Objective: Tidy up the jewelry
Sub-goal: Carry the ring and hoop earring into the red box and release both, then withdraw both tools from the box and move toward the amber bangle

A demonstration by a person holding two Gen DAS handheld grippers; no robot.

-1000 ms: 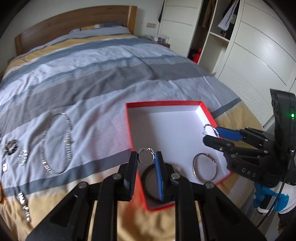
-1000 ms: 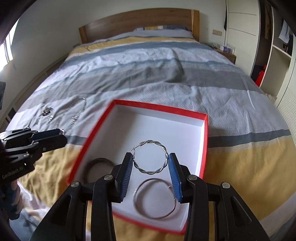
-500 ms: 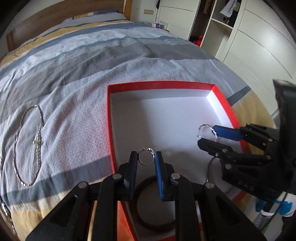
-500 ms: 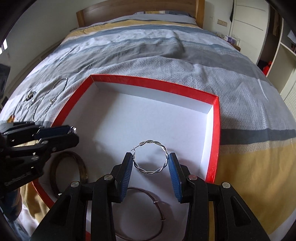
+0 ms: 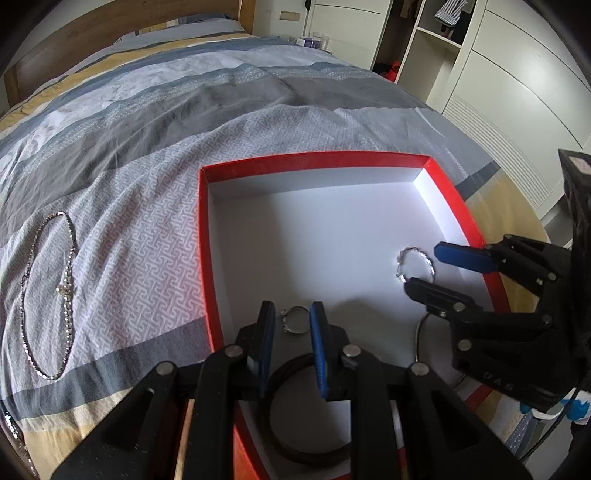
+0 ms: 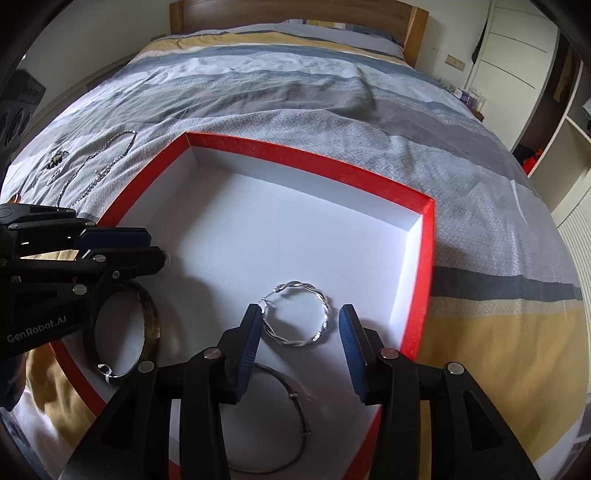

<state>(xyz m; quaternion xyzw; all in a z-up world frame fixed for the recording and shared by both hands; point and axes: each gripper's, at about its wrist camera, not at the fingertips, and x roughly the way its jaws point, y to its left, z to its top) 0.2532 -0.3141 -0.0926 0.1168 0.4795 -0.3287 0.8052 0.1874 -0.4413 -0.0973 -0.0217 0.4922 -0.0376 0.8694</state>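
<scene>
A red box (image 5: pixel 314 158) (image 6: pixel 306 155) with a white inside lies on the striped bed. My left gripper (image 5: pixel 291 317) (image 6: pixel 155 249) hangs low over its near left part. A small silver ring (image 5: pixel 291 332) sits between its blue pads, which barely clear it. My right gripper (image 6: pixel 300 314) (image 5: pixel 424 267) is opening its jaws. The twisted silver hoop (image 6: pixel 321 306) (image 5: pixel 413 251) lies on the box floor between them, with a gap at the right pad. A dark bangle (image 6: pixel 151 321) (image 5: pixel 291 363) and a thin silver bangle (image 6: pixel 295 398) (image 5: pixel 417 332) also lie in the box.
A silver chain necklace (image 5: pixel 68 258) (image 6: pixel 96 173) and several small pieces (image 6: pixel 55 160) lie on the duvet left of the box. White wardrobes (image 5: pixel 517 92) stand along the right of the bed, and a wooden headboard (image 6: pixel 295 11) at its far end.
Both grippers have sunk closer to the box floor. The right jaws have parted and the twisted hoop now lies flat between them. The small ring has slipped lower between the left pads.
</scene>
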